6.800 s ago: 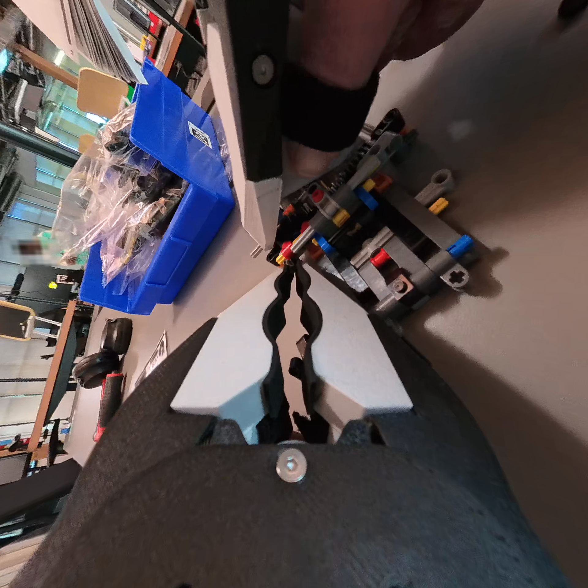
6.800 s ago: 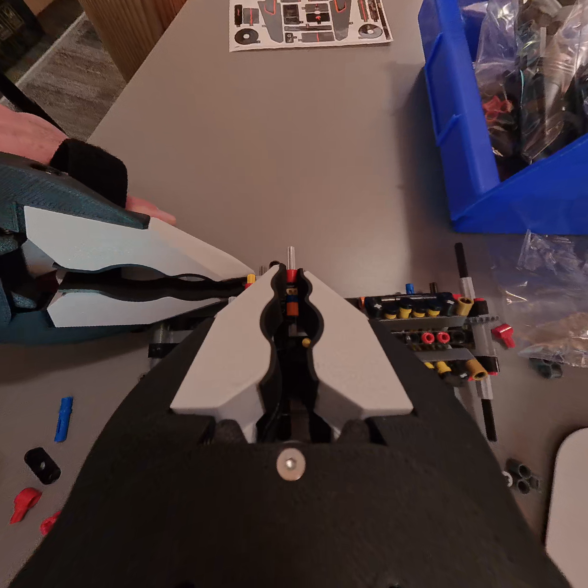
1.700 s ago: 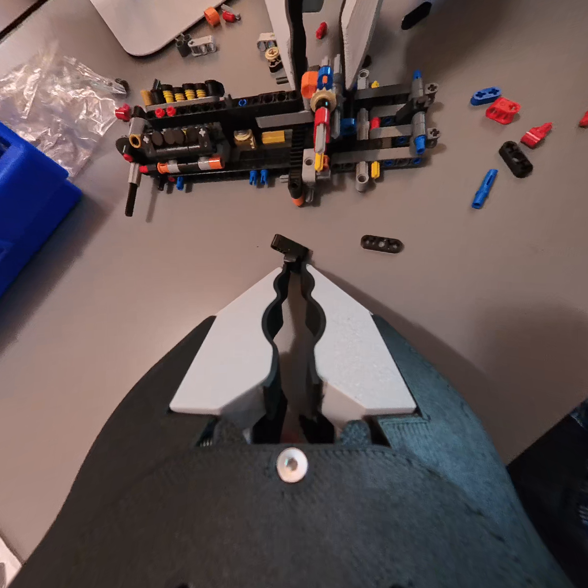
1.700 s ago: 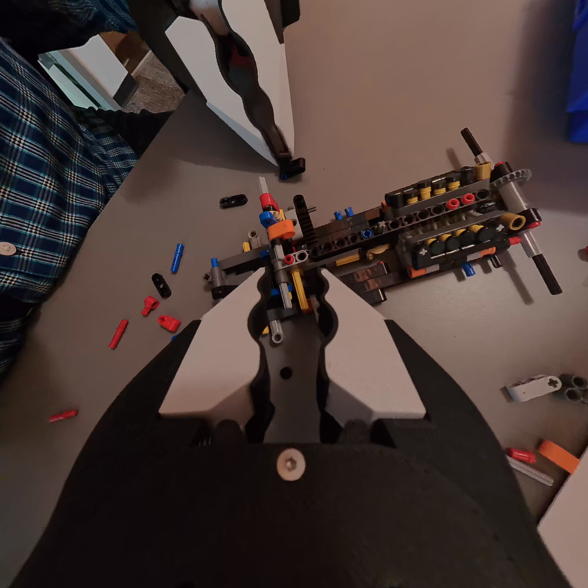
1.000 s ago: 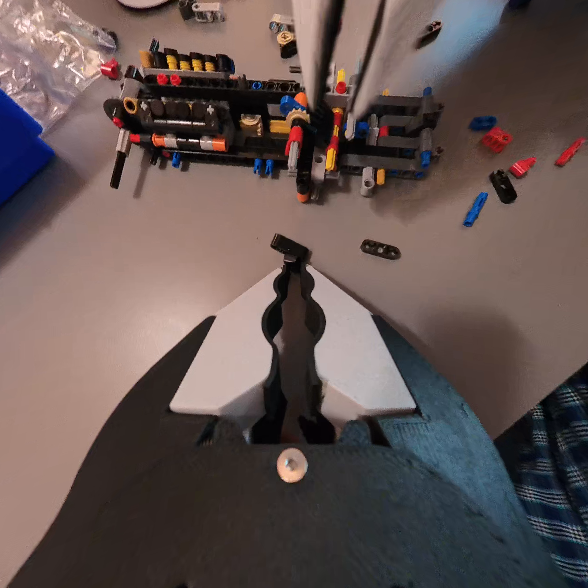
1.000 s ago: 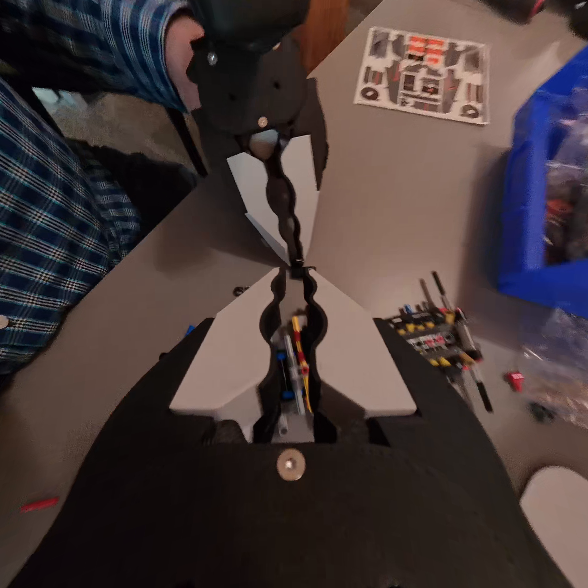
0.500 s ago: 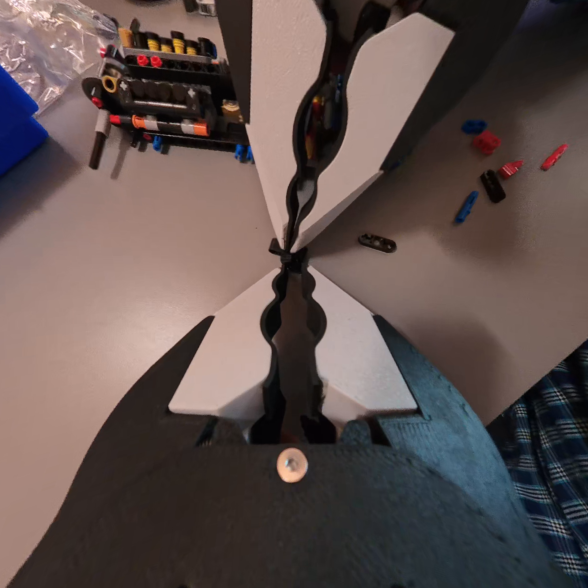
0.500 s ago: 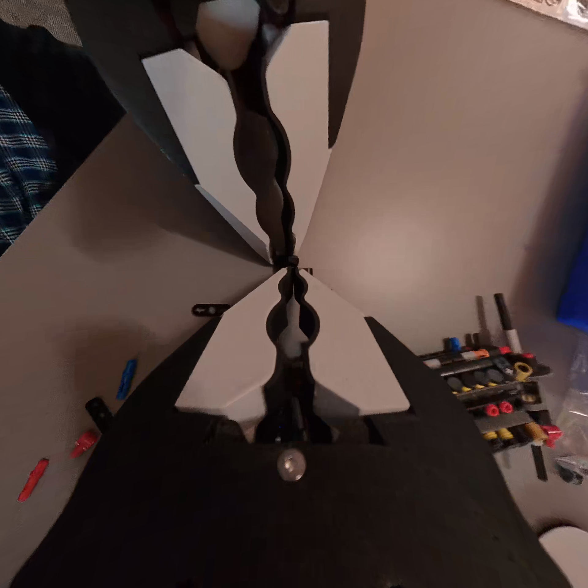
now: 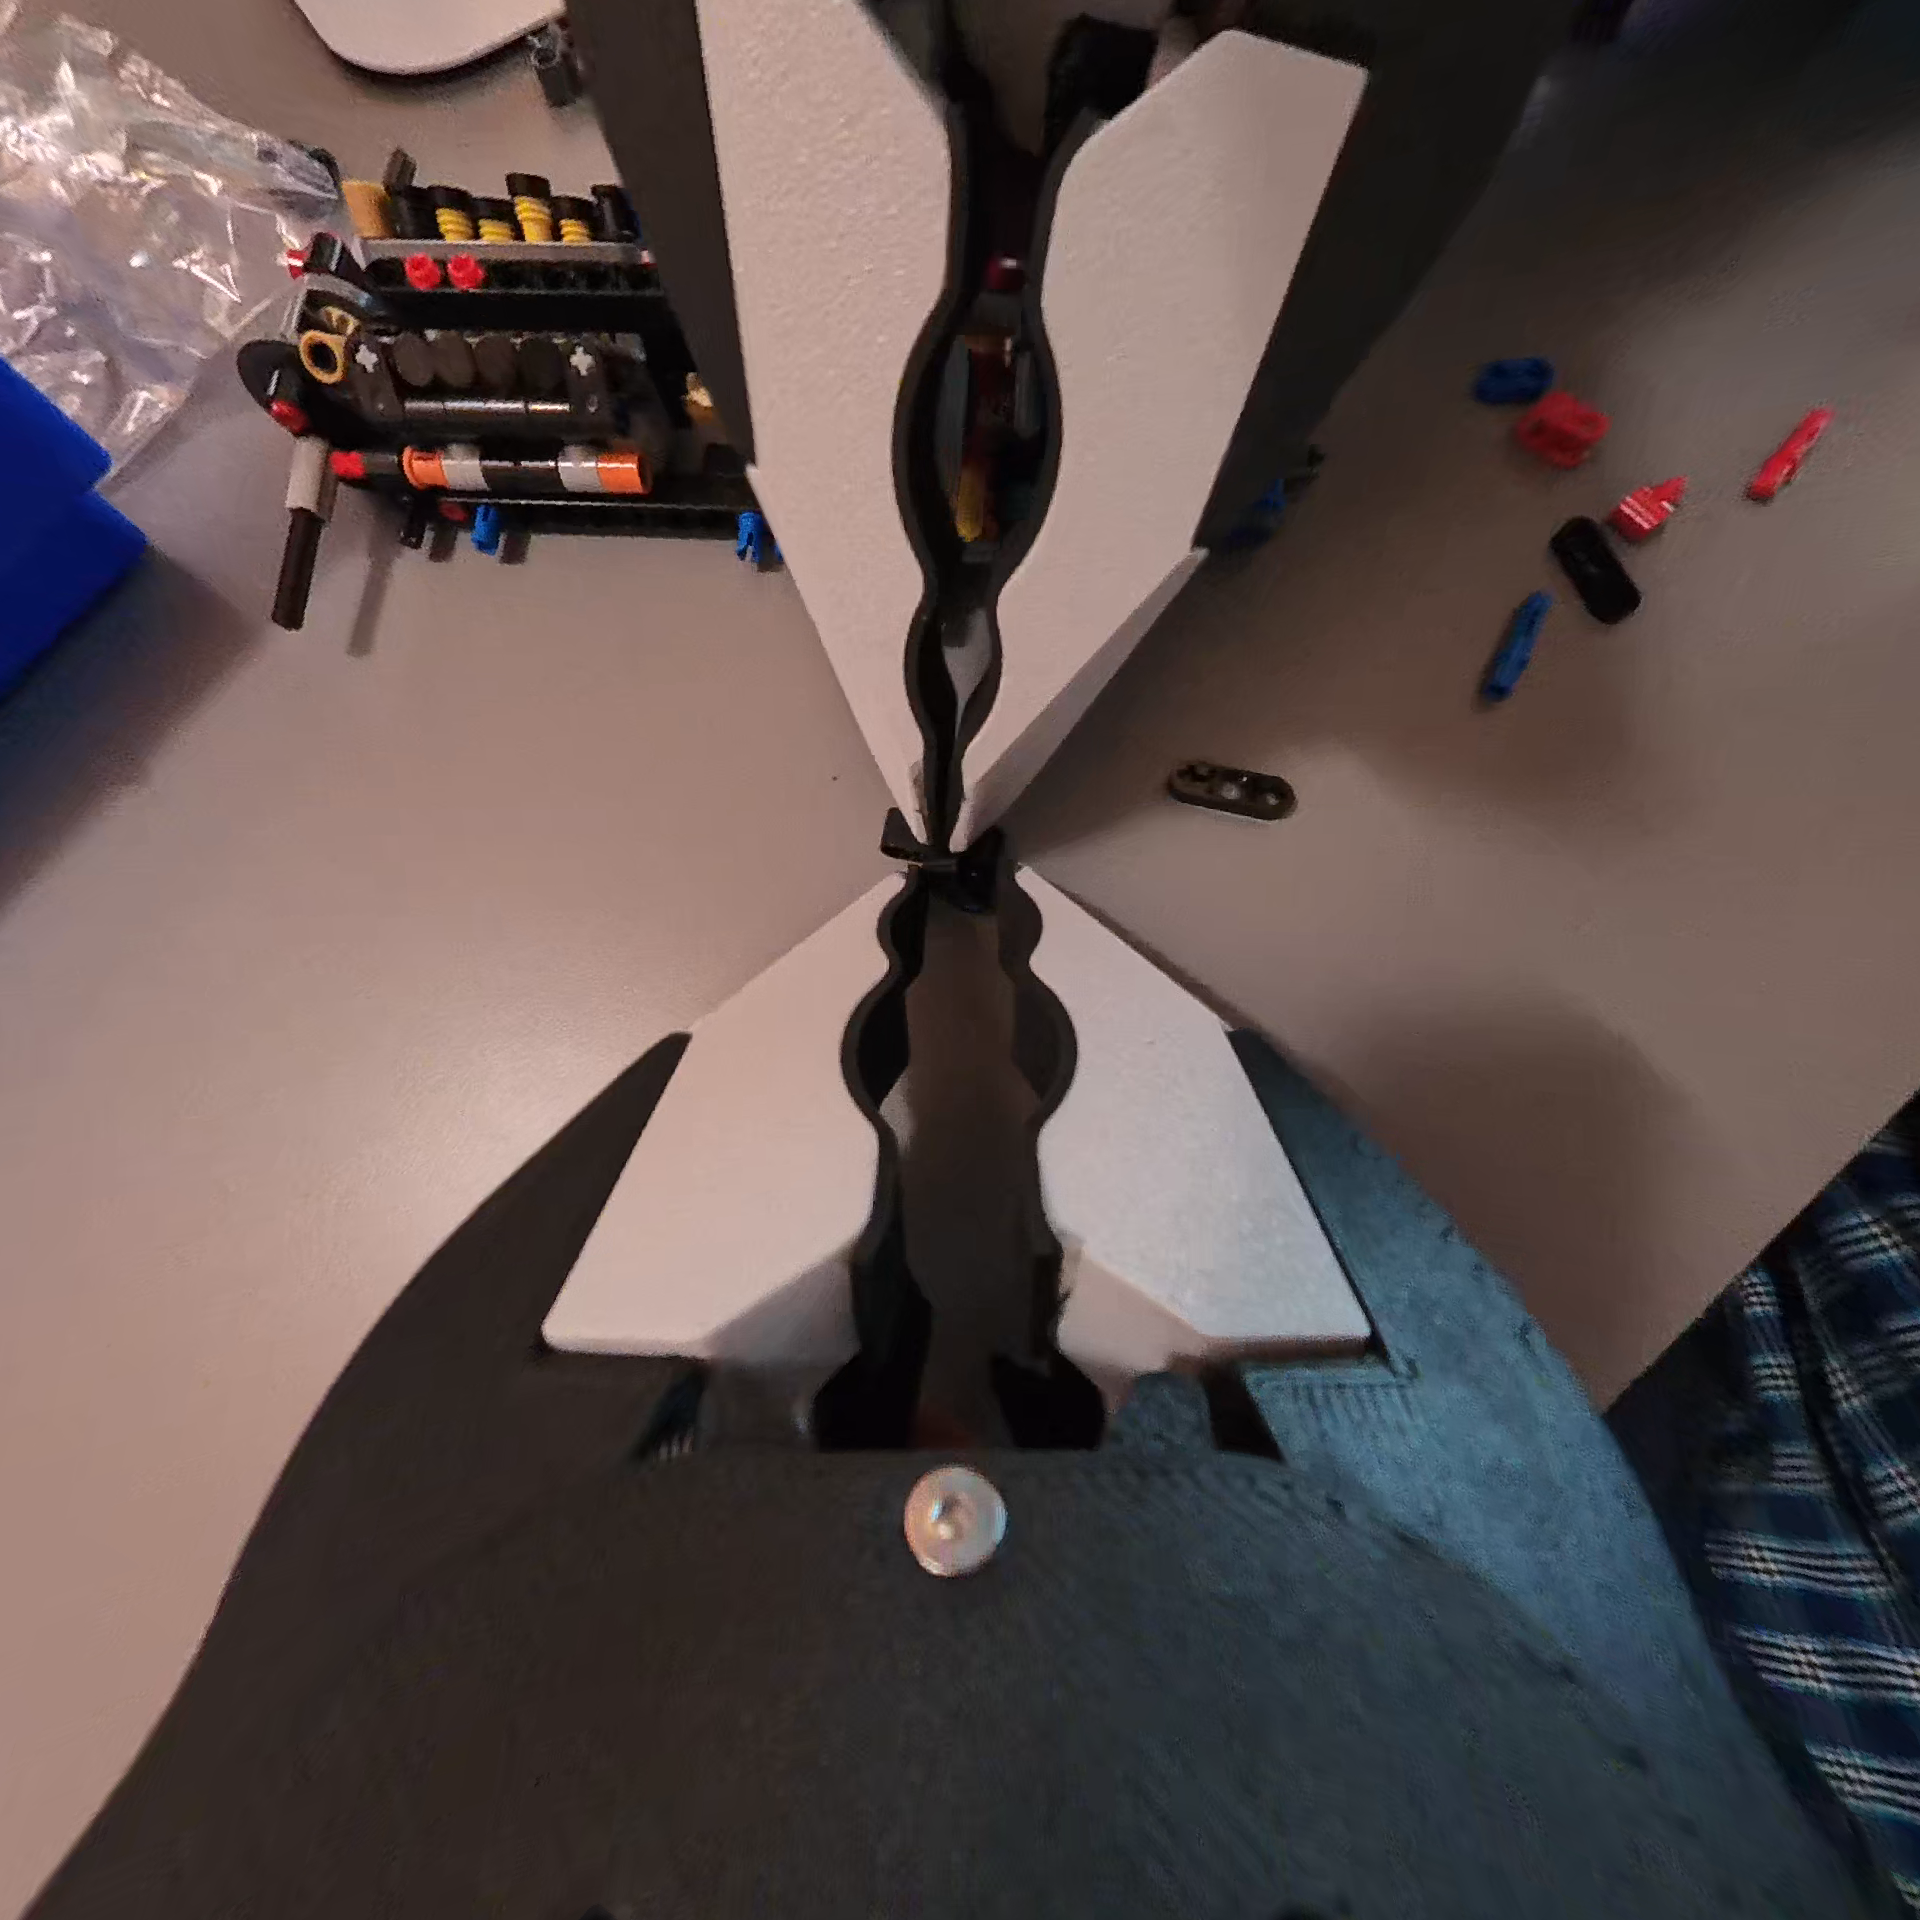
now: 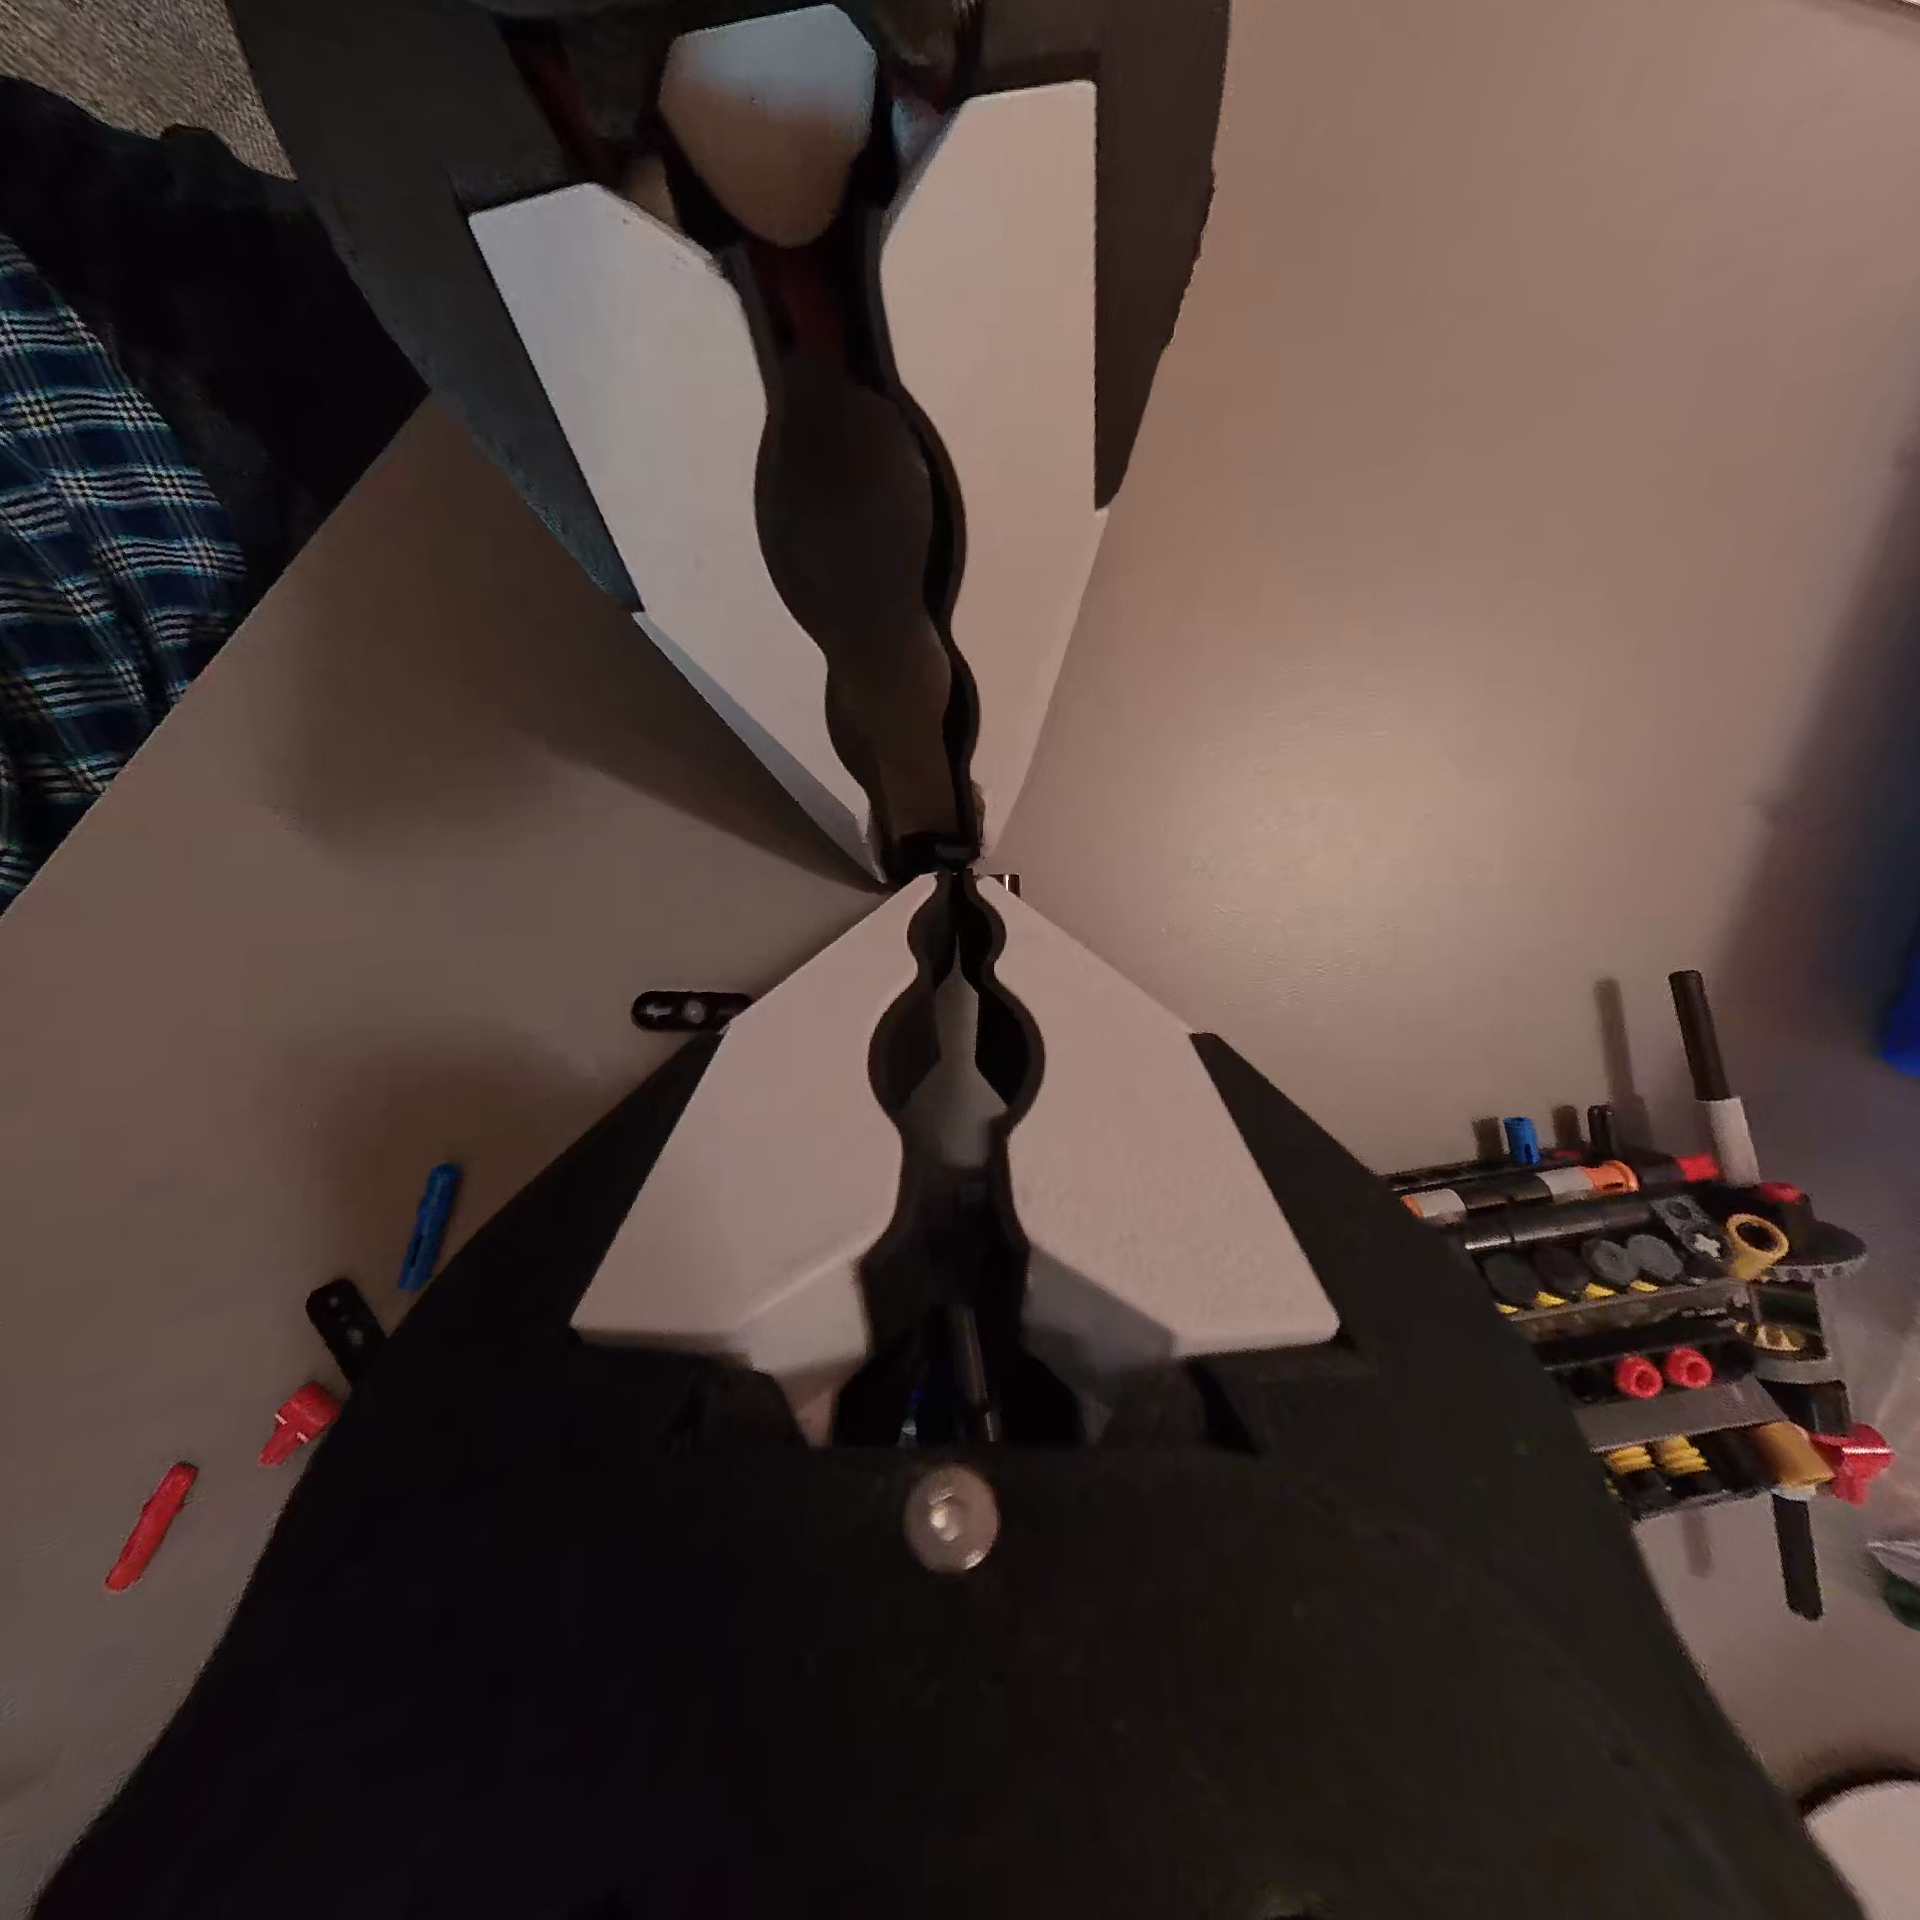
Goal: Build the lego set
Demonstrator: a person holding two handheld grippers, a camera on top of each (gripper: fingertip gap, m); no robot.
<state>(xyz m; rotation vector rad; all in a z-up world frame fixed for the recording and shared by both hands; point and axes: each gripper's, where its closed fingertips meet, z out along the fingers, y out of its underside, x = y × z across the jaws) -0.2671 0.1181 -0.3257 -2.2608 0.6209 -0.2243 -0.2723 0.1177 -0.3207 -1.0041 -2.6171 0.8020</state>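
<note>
My left gripper [image 9: 951, 894] is shut on a small black lego connector [image 9: 940, 857], held above the grey table [image 9: 416, 935]. My right gripper [image 10: 961, 888] meets it tip to tip from the opposite side, and its jaws are closed on the same connector [image 10: 940, 847]. In the left wrist view the right gripper [image 9: 940, 805] comes down from the top. In the right wrist view the left gripper [image 10: 930, 831] does the same. The long black and grey lego model [image 9: 499, 384] lies on the table behind, partly hidden by the right gripper. It also shows in the right wrist view [image 10: 1621, 1299].
Loose pieces lie on the table: a black three-hole beam [image 9: 1231, 795], a blue pin [image 9: 1517, 644], a black link [image 9: 1595, 569] and red bits [image 9: 1558, 426]. A blue bin [image 9: 42, 520] and a clear bag [image 9: 104, 208] are at the left. A plaid sleeve [image 9: 1818, 1455] is at the right. The tips of both grippers are at nearly the same place.
My right gripper left the model, swung over to the left gripper's tip and closed on the black connector. In the last half second both held nearly still.
</note>
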